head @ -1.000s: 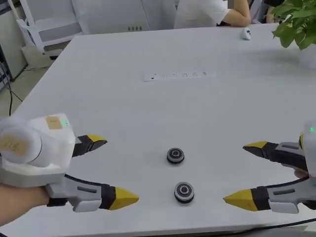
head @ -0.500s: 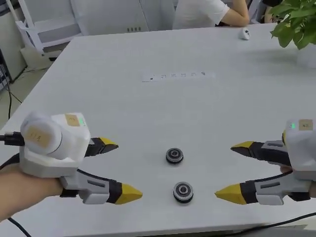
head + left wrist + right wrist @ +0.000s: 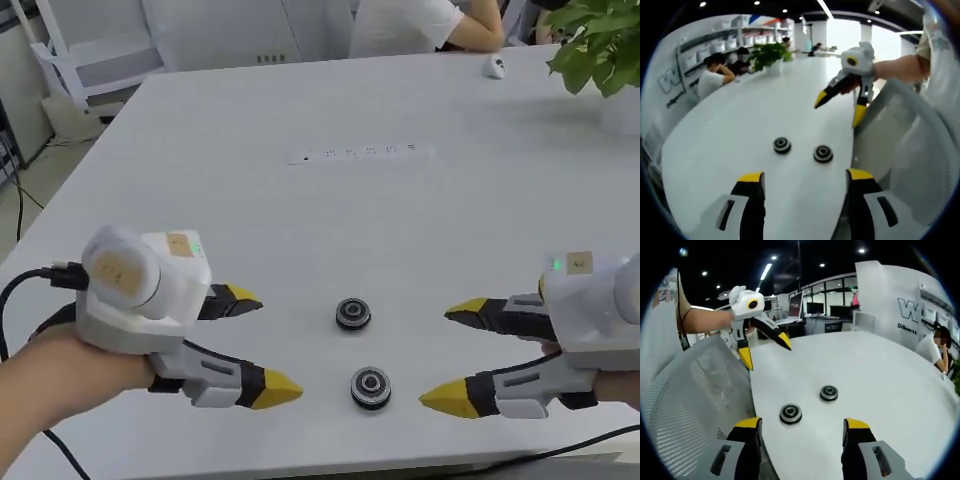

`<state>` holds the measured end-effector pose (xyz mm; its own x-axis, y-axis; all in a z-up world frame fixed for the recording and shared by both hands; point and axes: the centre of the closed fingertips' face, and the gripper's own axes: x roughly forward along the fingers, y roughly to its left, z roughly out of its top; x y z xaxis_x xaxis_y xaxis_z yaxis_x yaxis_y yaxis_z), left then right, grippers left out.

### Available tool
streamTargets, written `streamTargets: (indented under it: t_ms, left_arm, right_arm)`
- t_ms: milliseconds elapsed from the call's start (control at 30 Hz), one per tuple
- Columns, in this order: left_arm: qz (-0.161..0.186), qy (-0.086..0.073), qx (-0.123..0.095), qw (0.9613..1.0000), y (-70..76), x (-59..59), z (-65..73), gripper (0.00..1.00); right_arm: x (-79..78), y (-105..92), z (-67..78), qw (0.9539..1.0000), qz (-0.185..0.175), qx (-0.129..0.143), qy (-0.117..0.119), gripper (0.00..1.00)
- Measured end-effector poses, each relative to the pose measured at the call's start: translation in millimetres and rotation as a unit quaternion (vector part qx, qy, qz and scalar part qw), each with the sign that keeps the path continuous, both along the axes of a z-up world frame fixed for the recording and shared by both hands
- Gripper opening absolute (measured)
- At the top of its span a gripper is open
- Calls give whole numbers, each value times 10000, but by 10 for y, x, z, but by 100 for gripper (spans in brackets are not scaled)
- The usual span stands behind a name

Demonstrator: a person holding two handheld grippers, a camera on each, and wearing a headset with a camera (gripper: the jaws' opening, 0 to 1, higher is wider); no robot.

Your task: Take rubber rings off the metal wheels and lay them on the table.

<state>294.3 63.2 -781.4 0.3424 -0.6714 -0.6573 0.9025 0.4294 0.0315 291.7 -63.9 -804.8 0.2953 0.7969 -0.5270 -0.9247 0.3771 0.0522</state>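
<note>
Held low, the left hand-held gripper [image 3: 265,345] and right hand-held gripper [image 3: 442,354] point inward, jaws spread and empty, flanking the far metal wheel [image 3: 353,314] and near metal wheel [image 3: 371,387], both round, black-ringed and flat on the smooth white counter [image 3: 400,220].

Big white table [image 3: 400,220] running away ahead, socket strip [image 3: 362,153] set in its middle, leafy plant [image 3: 595,45] far right, white shelving [image 3: 90,55] far left, mesh chair [image 3: 690,400] at the near edge, ceiling spots [image 3: 861,250] bright overhead

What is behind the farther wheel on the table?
Behind the farther wheel lies white table, then what looks like a socket strip. The table under the wheel itself is covered.
</note>
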Motion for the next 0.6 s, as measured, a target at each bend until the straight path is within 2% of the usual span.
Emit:
streamTargets:
  t_ms: [133,233,600]
  left_arm:
    - [-101,90,64,9999,-52,1,-76,66]
    - [-149,181,20,9997,-102,-11,-103,66]
    - [-328,278,130,9990,-228,-5,-210,63]
  right_arm:
    - [2,6,-67,9999,81,-73,36,61]
    - [-10,19,-93,9998,135,-104,53,59]
    - [15,63,-218,9994,263,-200,67,53]
